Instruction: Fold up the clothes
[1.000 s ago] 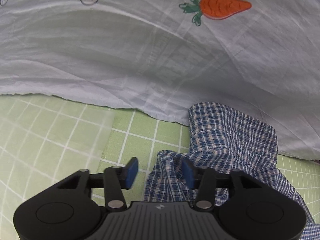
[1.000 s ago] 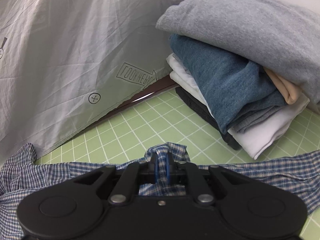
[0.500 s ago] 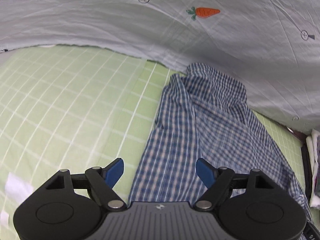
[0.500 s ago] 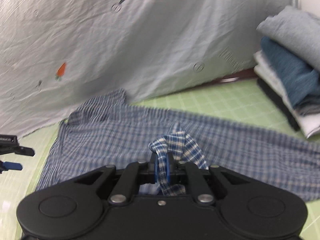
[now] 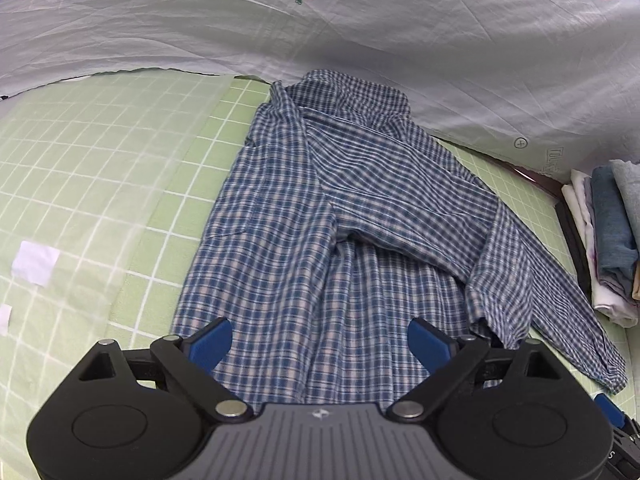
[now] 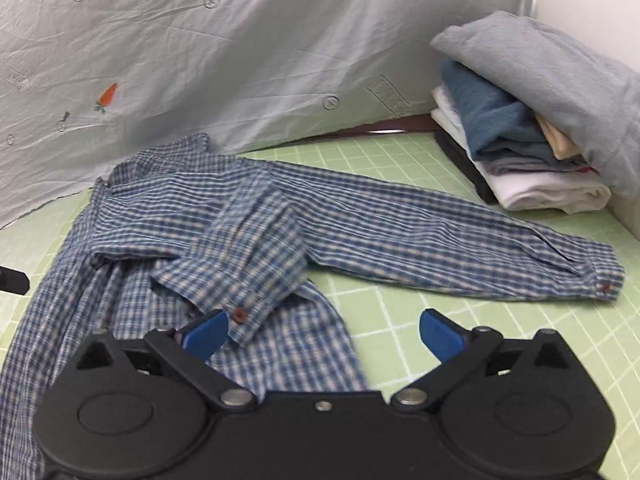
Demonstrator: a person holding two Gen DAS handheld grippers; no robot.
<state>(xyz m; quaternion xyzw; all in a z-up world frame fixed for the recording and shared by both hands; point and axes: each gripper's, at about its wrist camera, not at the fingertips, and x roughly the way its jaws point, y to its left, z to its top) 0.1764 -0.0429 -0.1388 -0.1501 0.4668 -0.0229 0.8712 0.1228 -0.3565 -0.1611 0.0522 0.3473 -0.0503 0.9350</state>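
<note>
left tool: jaws just opened wide, nothing pinched, plaid shirt spread on table above it, mid-frame | right tool: jaws just sprung apart, folded cuff just beside its left pad, released

1. Left gripper: jaws spread wide and just been opening further, blue pads well apart, nothing clamped between them; the shirt lies flat below the gap
2. It points steeply down, its dark body filling the bottom of its own view
3. Right gripper: jaws flung wide, having just opened from a tight pinch; nothing pressed between the pads
4. The left pad sits just beside a cuff of the shirt; contact cannot be told
5. It points down at a gentler slope
6. A blue pad of the right gripper shows at the lower right edge of the left view
</note>
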